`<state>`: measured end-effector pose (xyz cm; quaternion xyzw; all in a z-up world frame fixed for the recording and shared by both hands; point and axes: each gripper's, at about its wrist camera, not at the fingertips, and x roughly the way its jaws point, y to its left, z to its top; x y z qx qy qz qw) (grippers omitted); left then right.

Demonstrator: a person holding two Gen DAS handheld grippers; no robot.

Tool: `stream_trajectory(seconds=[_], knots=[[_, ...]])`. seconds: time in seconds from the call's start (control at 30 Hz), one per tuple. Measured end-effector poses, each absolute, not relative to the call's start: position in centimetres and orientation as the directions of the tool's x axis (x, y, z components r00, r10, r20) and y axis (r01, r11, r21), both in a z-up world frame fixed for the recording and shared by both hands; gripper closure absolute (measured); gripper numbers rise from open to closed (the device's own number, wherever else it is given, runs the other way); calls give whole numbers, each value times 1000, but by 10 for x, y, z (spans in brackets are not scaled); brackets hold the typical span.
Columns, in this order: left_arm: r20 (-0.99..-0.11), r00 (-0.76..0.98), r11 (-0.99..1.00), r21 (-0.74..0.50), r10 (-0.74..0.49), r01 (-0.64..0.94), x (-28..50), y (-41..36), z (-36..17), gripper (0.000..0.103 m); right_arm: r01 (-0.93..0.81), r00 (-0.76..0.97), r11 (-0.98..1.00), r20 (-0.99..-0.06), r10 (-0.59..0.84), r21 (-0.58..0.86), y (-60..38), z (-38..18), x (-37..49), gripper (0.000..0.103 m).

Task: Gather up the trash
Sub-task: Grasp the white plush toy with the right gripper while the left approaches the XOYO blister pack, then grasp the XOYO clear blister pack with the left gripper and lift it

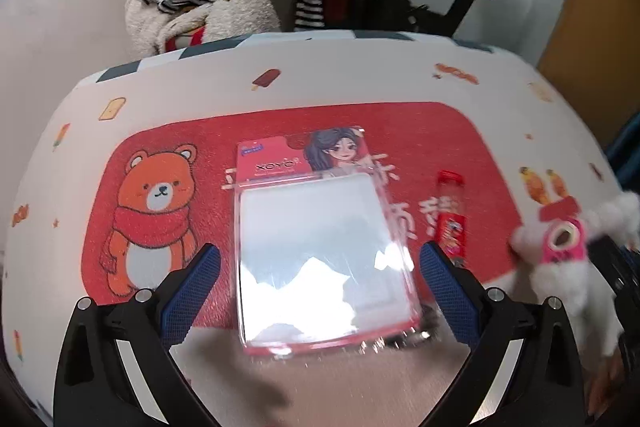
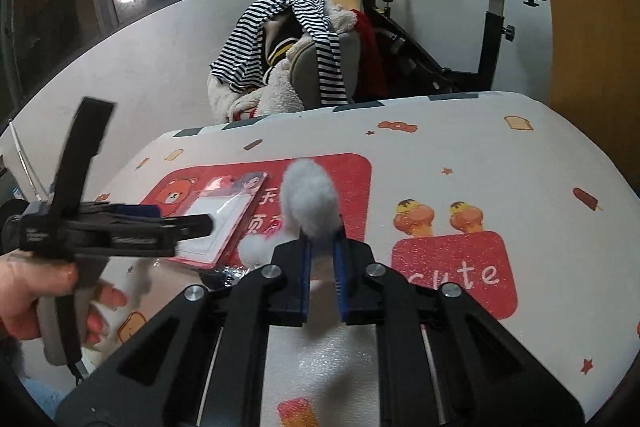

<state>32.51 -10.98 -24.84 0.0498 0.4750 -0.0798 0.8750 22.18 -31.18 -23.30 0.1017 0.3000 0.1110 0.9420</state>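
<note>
My left camera looks steeply down, close over the table (image 1: 360,75). My right camera looks flatter across it. Both see the clear pack (image 1: 320,255), at ten o'clock in my right view.

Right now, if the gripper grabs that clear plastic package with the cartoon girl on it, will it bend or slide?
The plastic package looks thin and empty, so it is probably light and may flex or crackle. Its glossy shell could slip between the blue pads. It lies flat on the mat, so it should slide rather than roll.
</note>
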Motion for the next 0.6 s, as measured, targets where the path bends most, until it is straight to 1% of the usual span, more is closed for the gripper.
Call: stream_trajectory(seconds=[0.07,0.27,0.4,0.6], knots=[[-849,524,987,18,-69,158,332,-110,-254,6,-152,792,953,-544,276,263,-312,-234,222,90],[-850,519,988,-4,-85,156,339,-113,-258,6,-161,788,950,-545,287,267,-312,-234,222,89],[-861,500,993,-36,-88,112,344,-111,-259,6,-176,784,952,-549,290,251,-307,-235,222,89],[-856,505,993,-63,-106,102,343,-117,-255,6,-183,783,952,-549,292,245,-305,-235,220,89]])
